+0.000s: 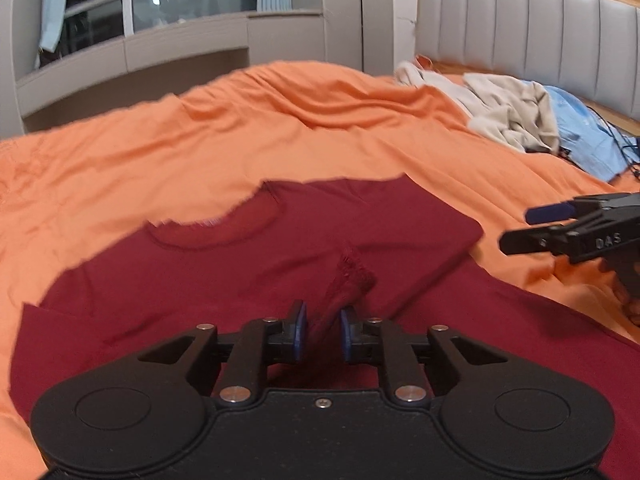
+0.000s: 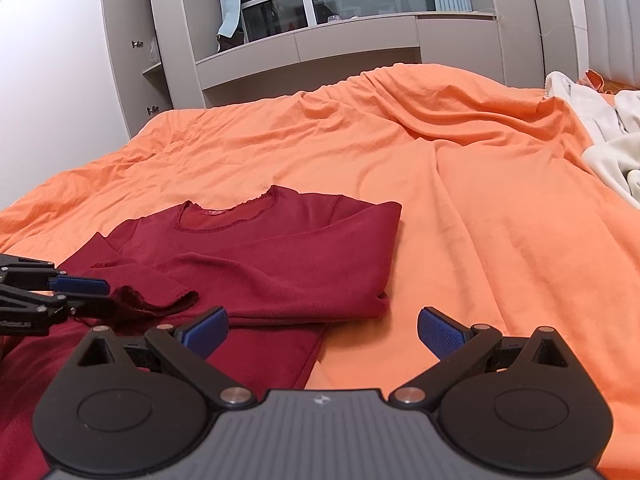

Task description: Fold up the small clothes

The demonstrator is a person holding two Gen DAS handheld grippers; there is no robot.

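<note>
A dark red long-sleeved shirt point(image 2: 280, 256) lies on the orange bed cover point(image 2: 480, 200), neckline point(image 2: 224, 216) away from me, its right side folded in. My left gripper point(image 1: 323, 330) is shut on the cuff of the shirt's sleeve point(image 1: 352, 276) and holds it over the shirt's body; it also shows in the right wrist view point(image 2: 100, 296) at the left edge. My right gripper point(image 2: 322, 330) is open and empty, low over the shirt's lower right edge. It shows in the left wrist view point(image 1: 524, 228) at the right, off the shirt.
A heap of beige clothes point(image 1: 508, 116) and a light blue garment point(image 1: 588, 140) lies by the padded grey headboard point(image 1: 540, 28). A black cable point(image 1: 624, 148) runs by them. Grey cupboards and a window point(image 2: 340, 20) stand beyond the bed's far side.
</note>
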